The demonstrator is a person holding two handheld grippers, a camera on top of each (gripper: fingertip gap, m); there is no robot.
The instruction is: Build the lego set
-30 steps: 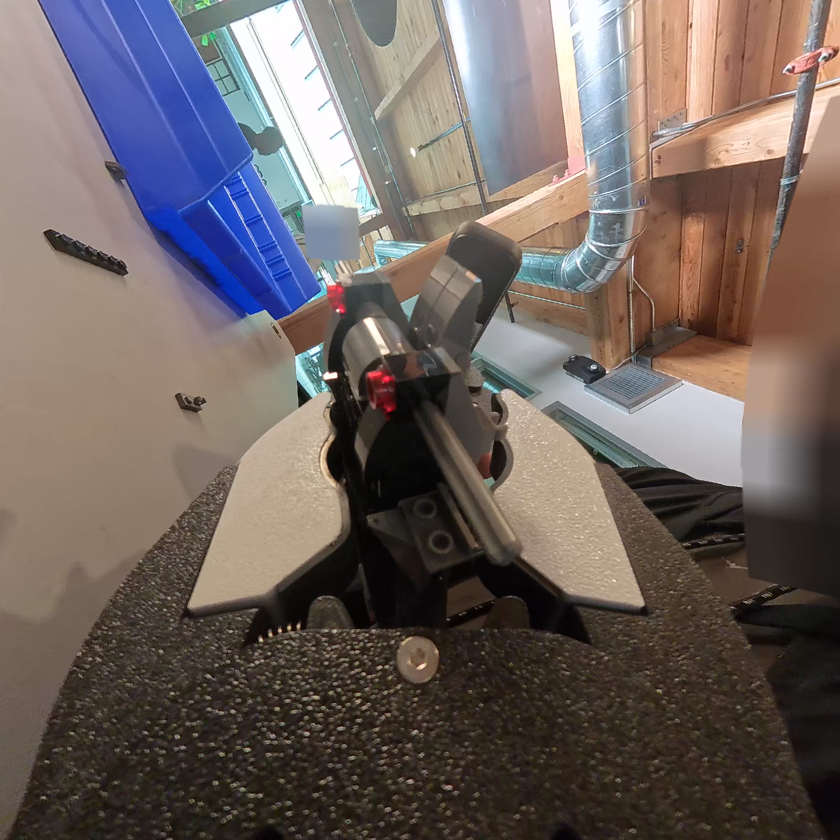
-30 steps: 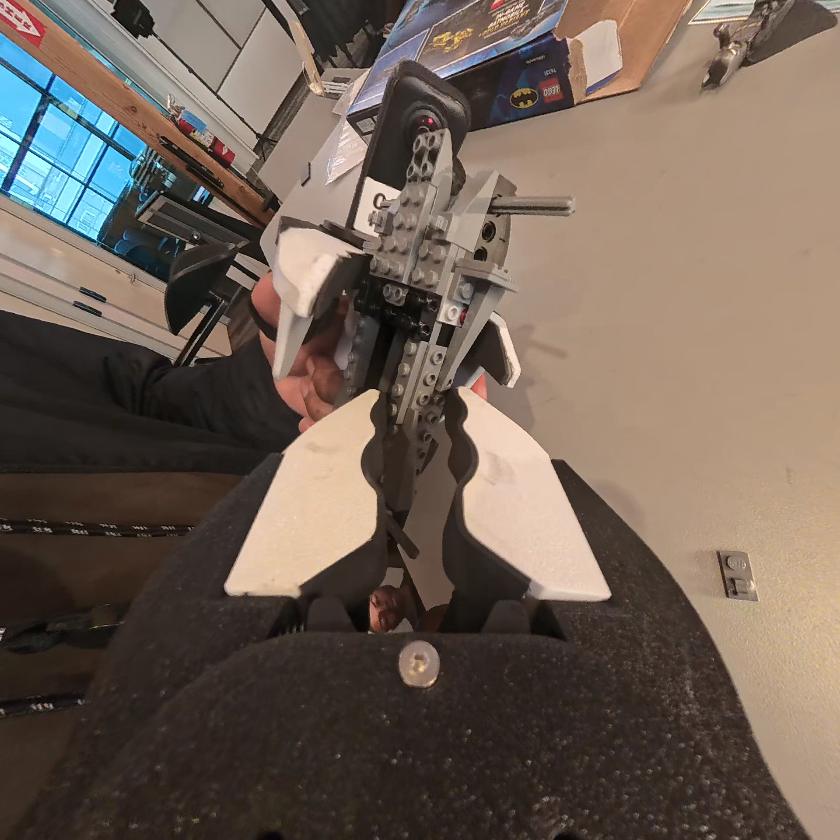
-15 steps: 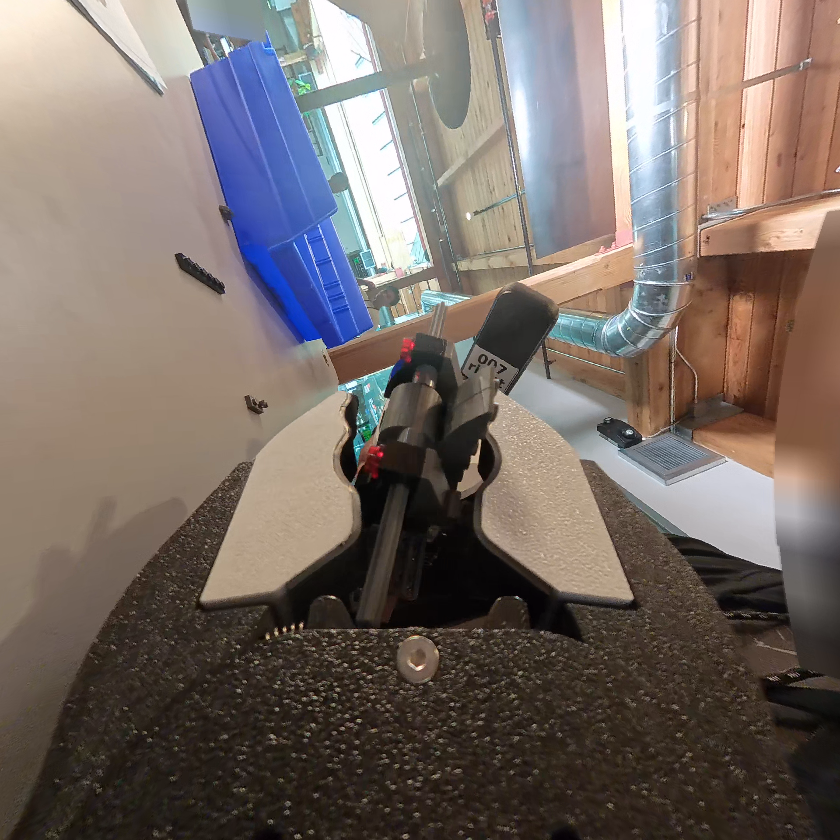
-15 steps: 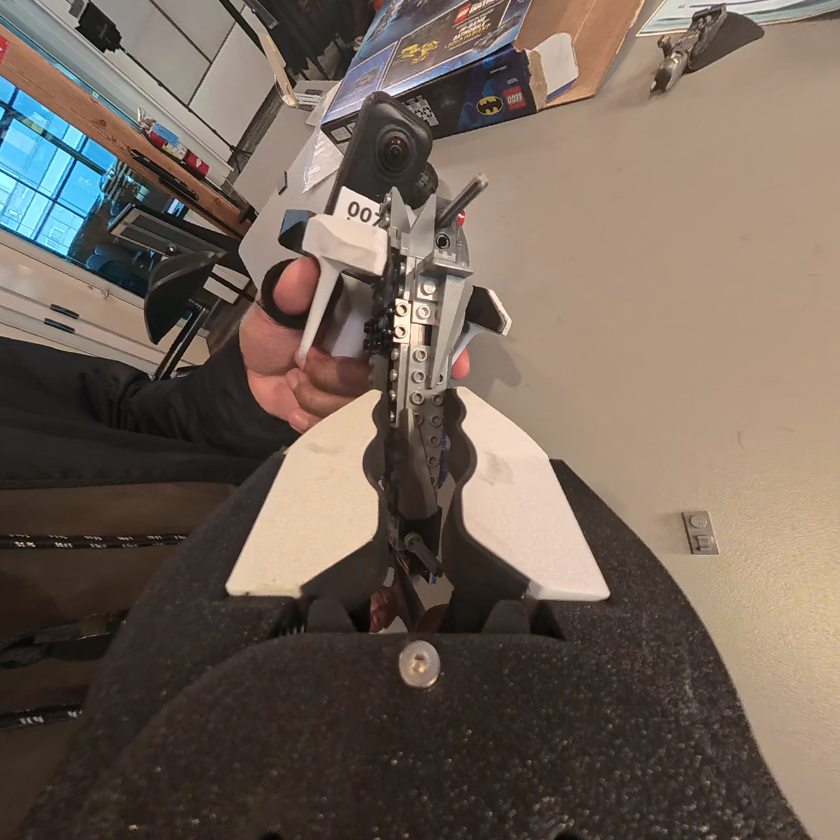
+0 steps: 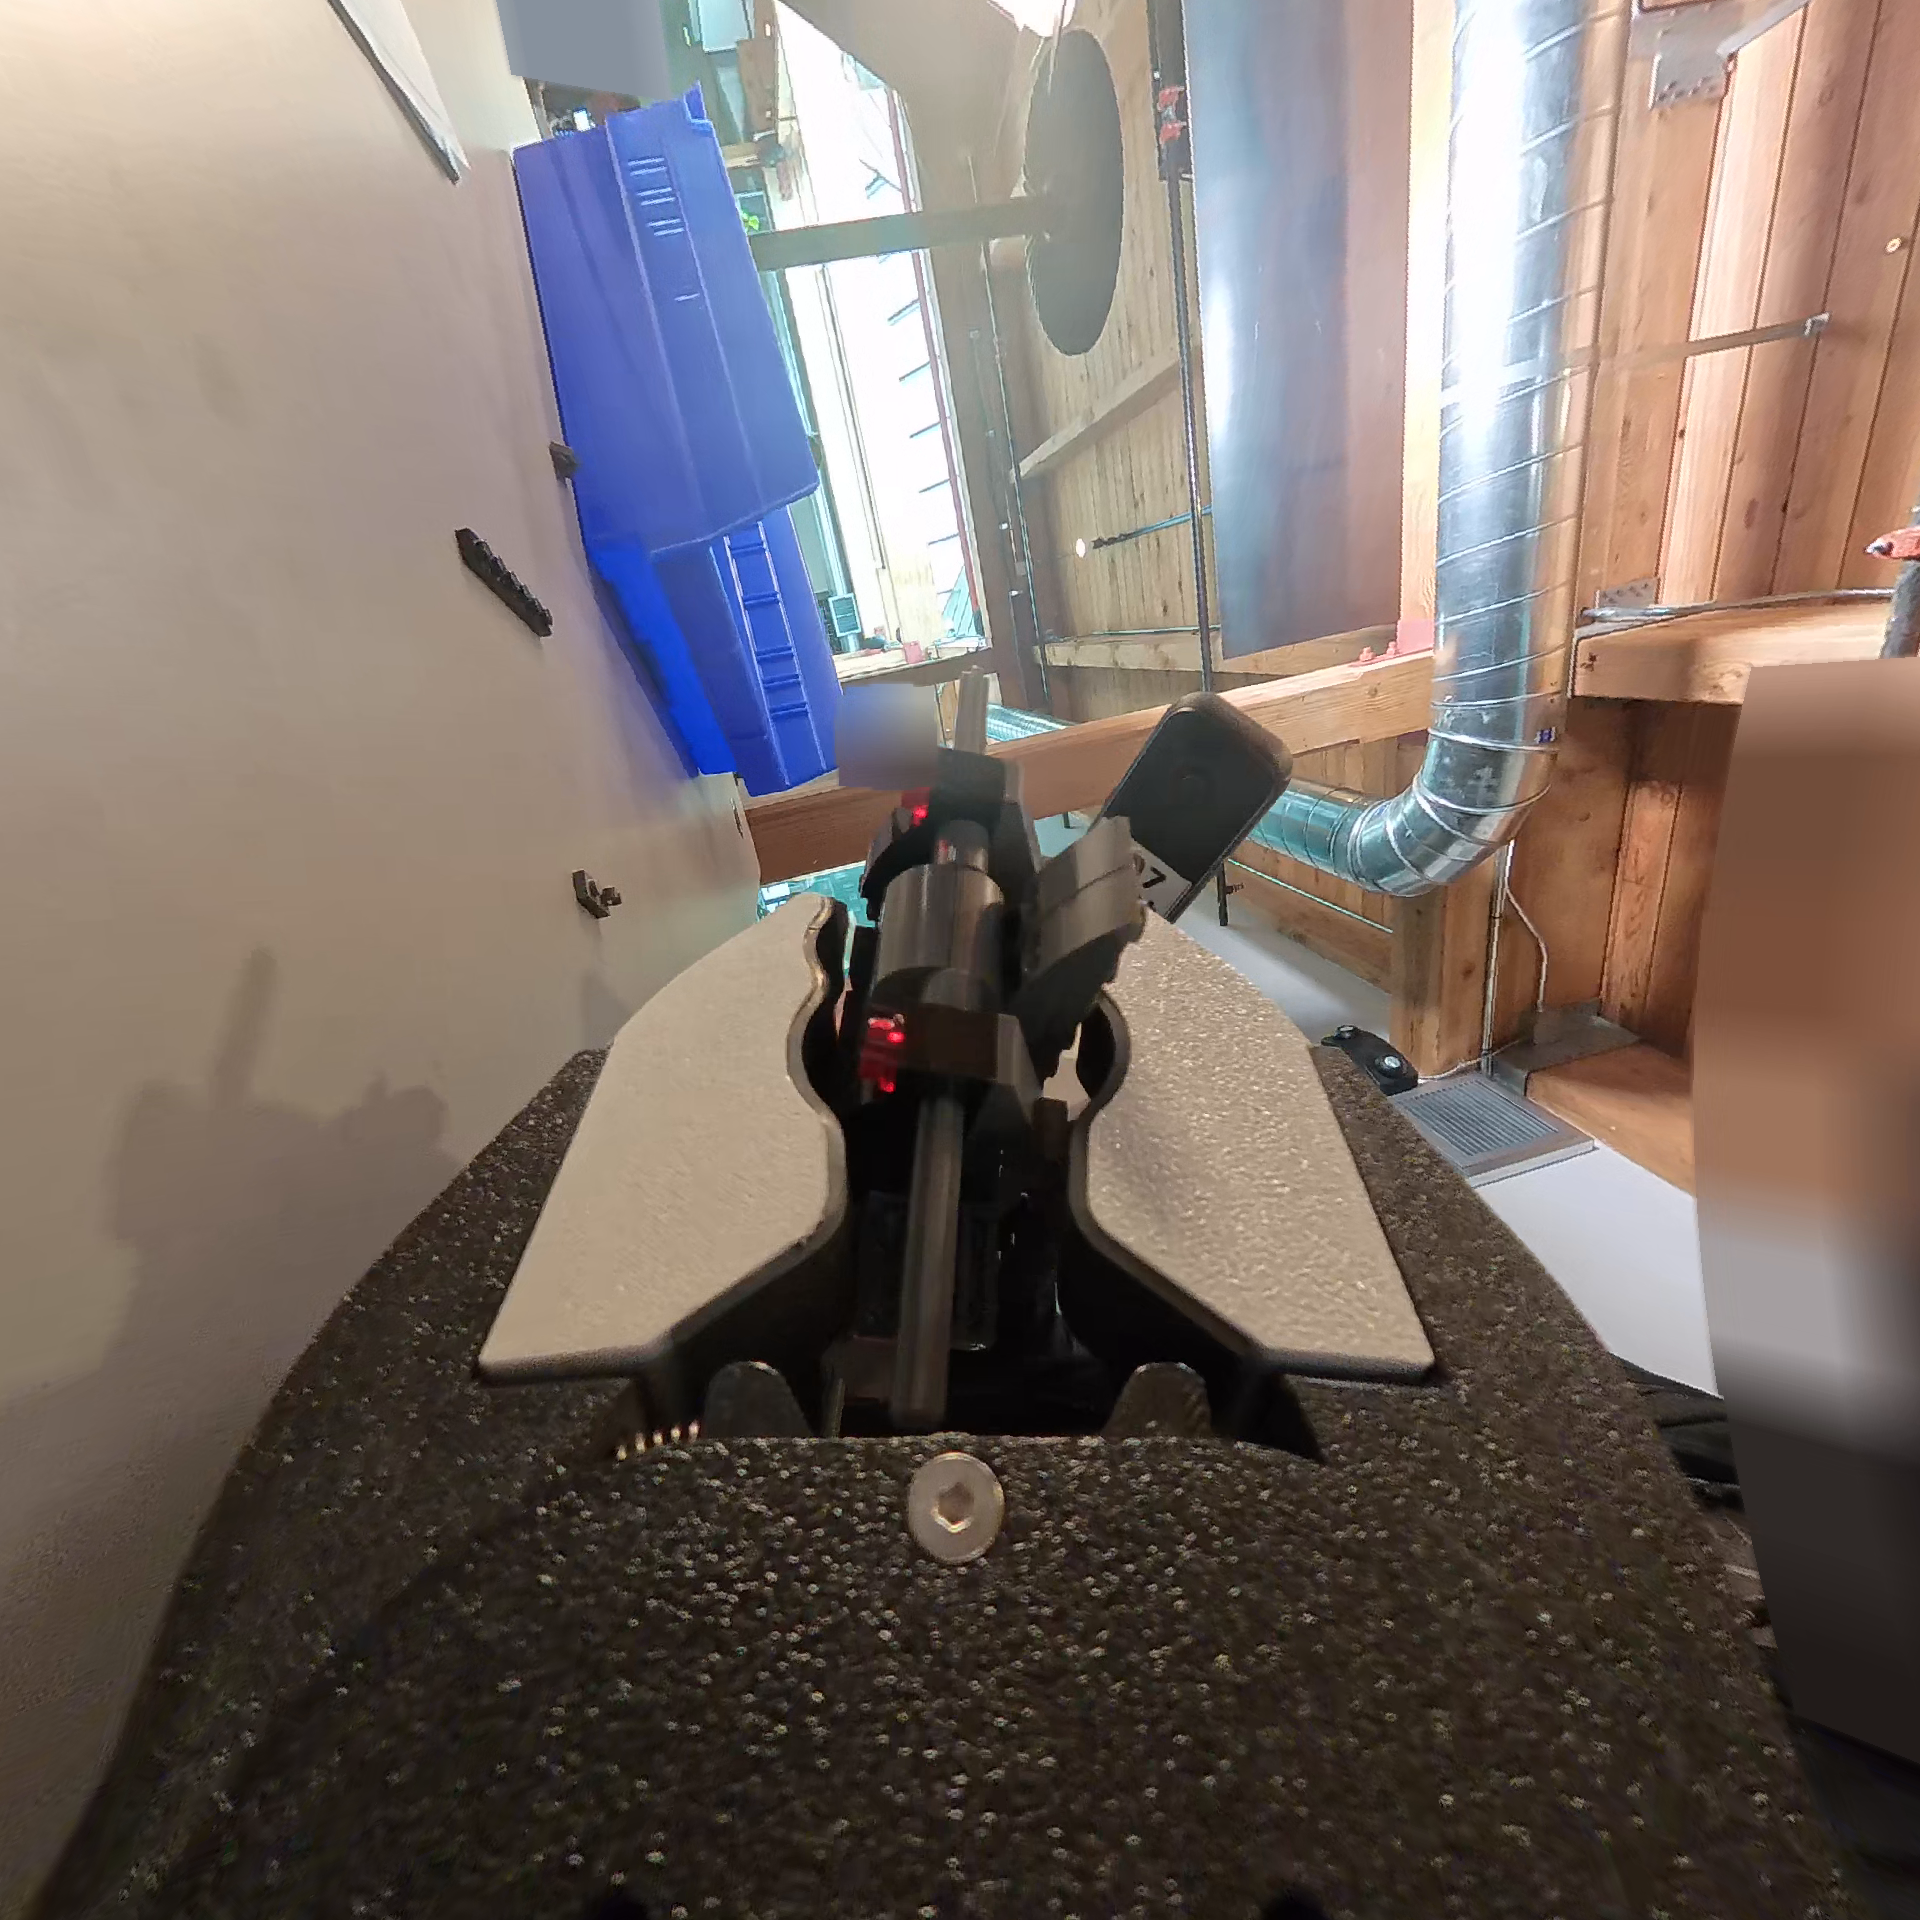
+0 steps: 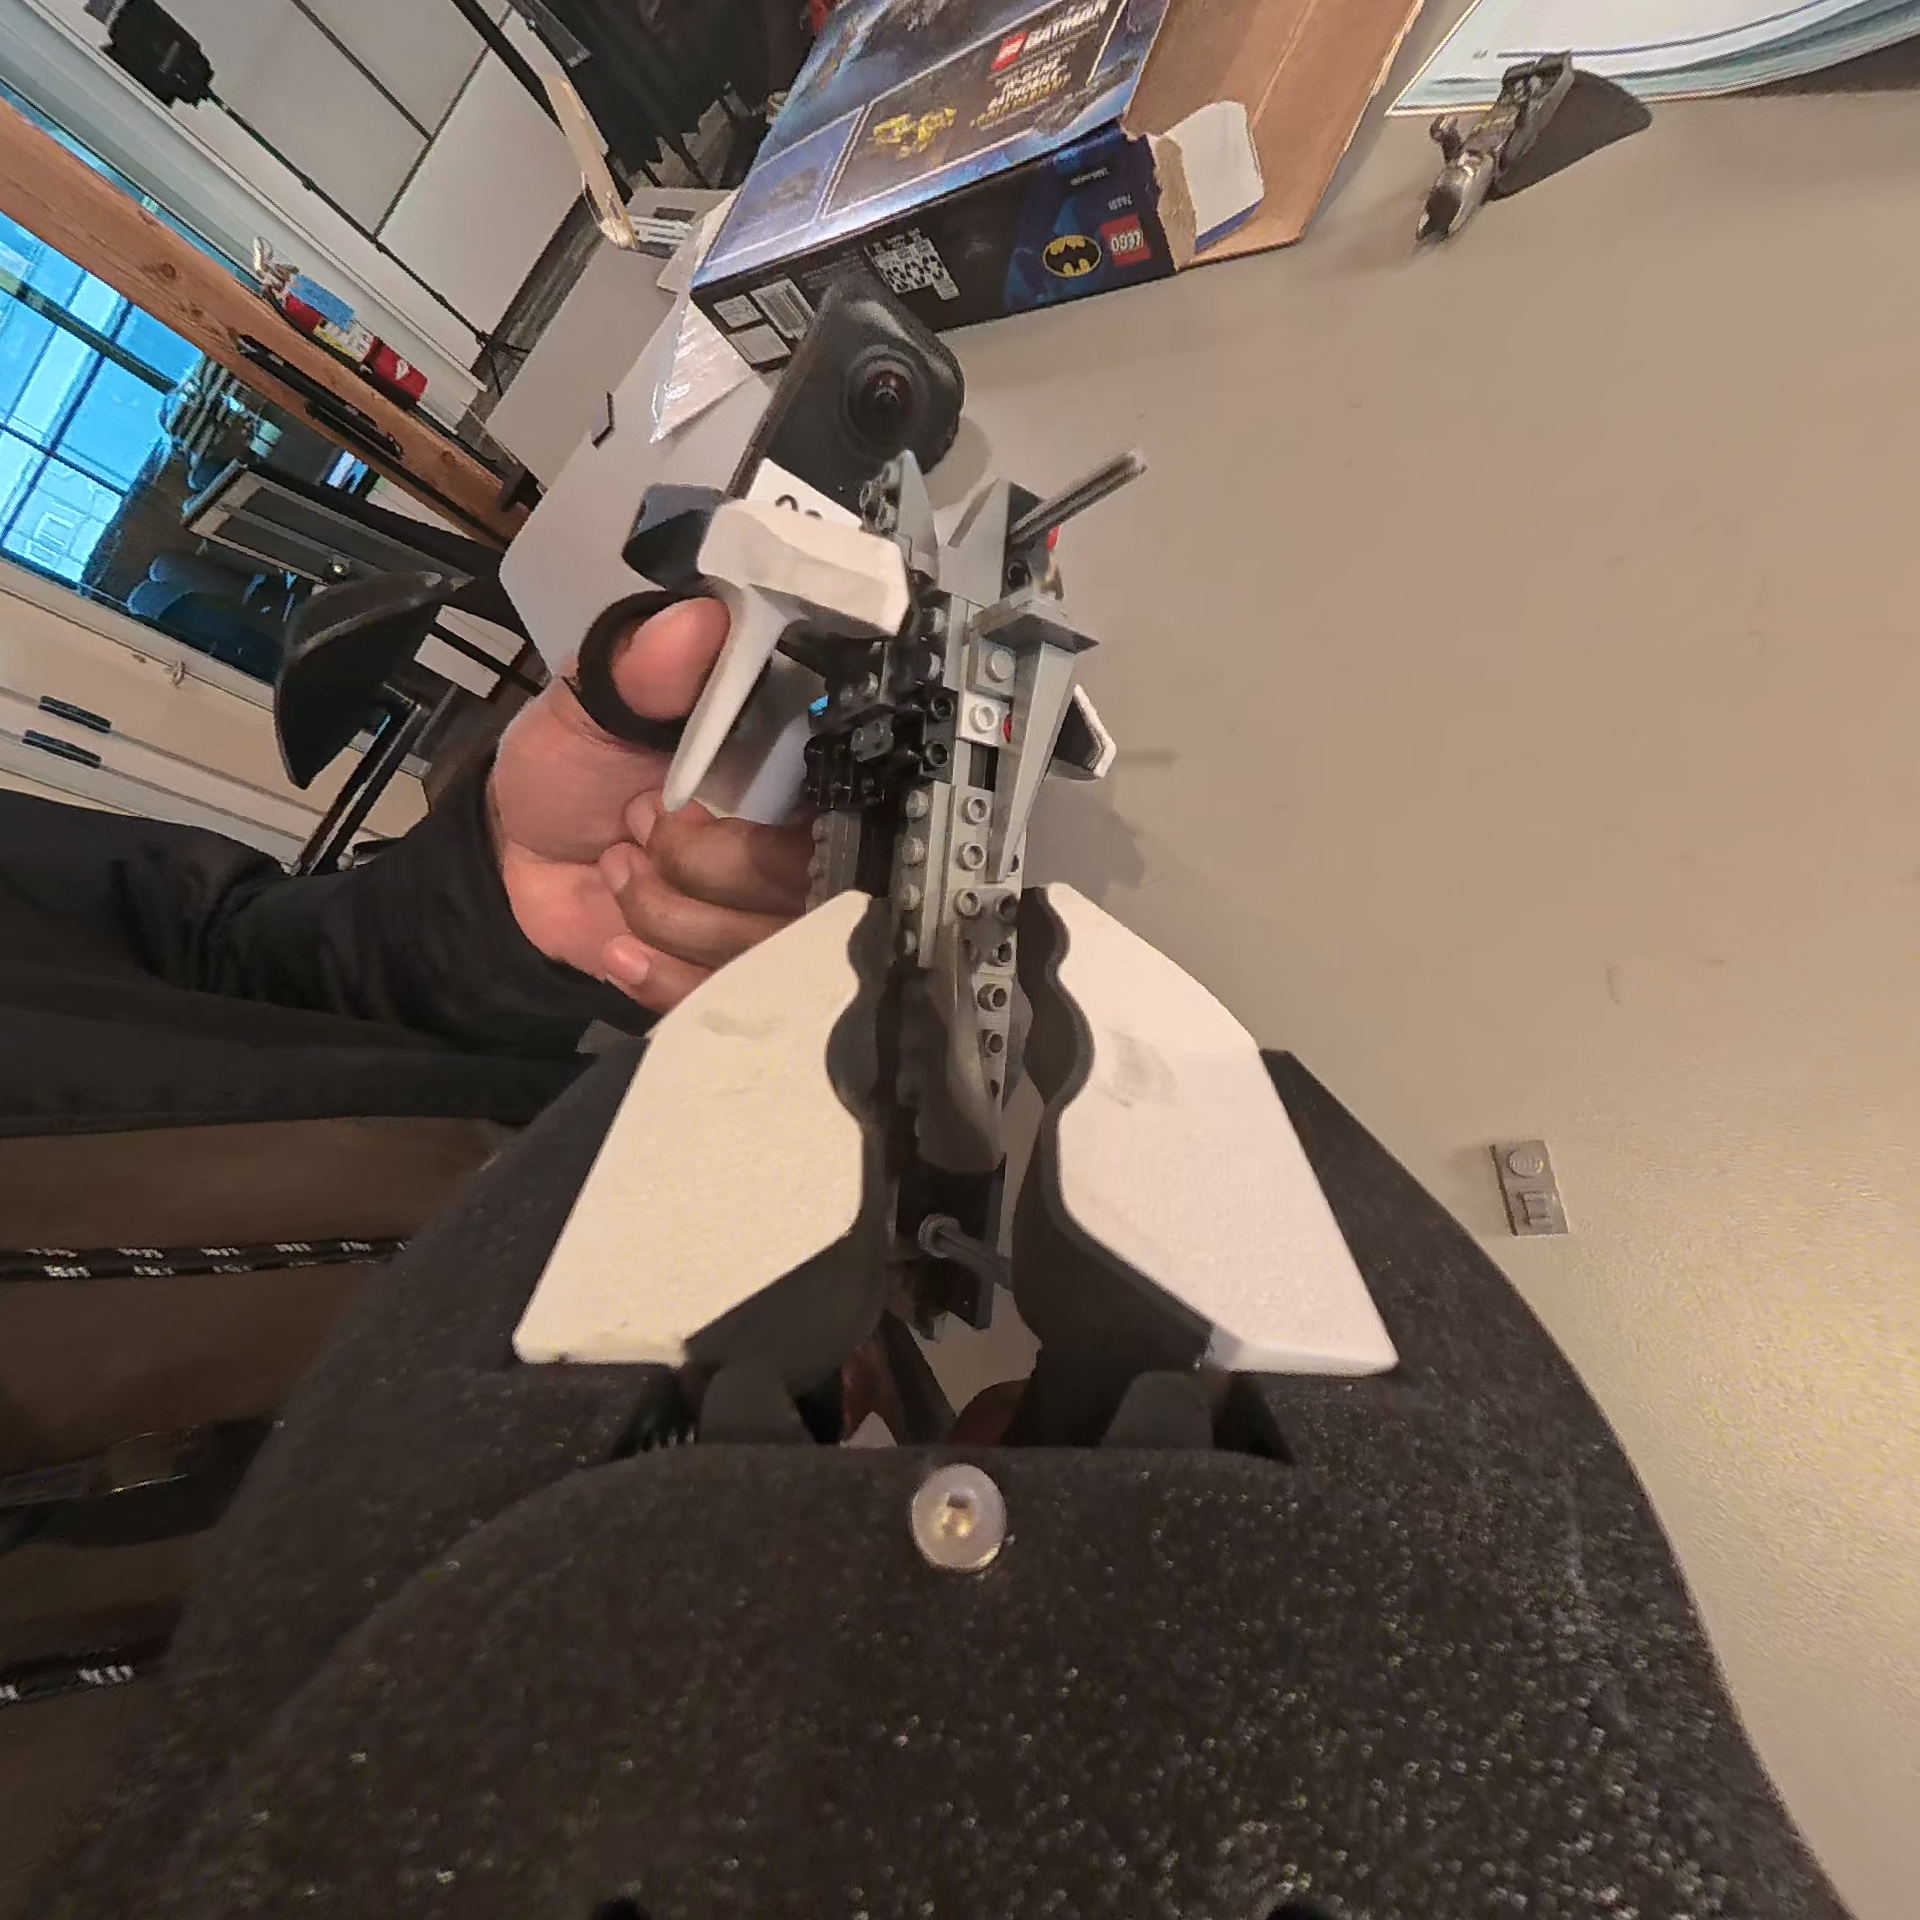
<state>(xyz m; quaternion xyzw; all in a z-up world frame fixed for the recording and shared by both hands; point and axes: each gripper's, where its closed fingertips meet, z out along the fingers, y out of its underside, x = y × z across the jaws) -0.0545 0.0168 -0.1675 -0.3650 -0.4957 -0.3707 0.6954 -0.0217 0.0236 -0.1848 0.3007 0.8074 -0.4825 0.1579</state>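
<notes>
The lower end of the brick model (image 6: 940,1039) is sunk between the right gripper (image 6: 951,935)'s fingers, which are clamped on its grey studded body. The left gripper (image 5: 961,997) has closed on the same model's dark end, pad contact hidden. Beyond, a hand (image 6: 613,810) holds that gripper above the table (image 6: 1507,644).

Both wrist views closely share the brick model (image 6: 940,790).

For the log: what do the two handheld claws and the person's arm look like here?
Both claws have pale grey, grainy finger plates with wavy black inner edges, on a black speckled foam-like body with one silver screw. The left claw carries a black camera. The hand wears a black ring-like loop and a black sleeve.
</notes>
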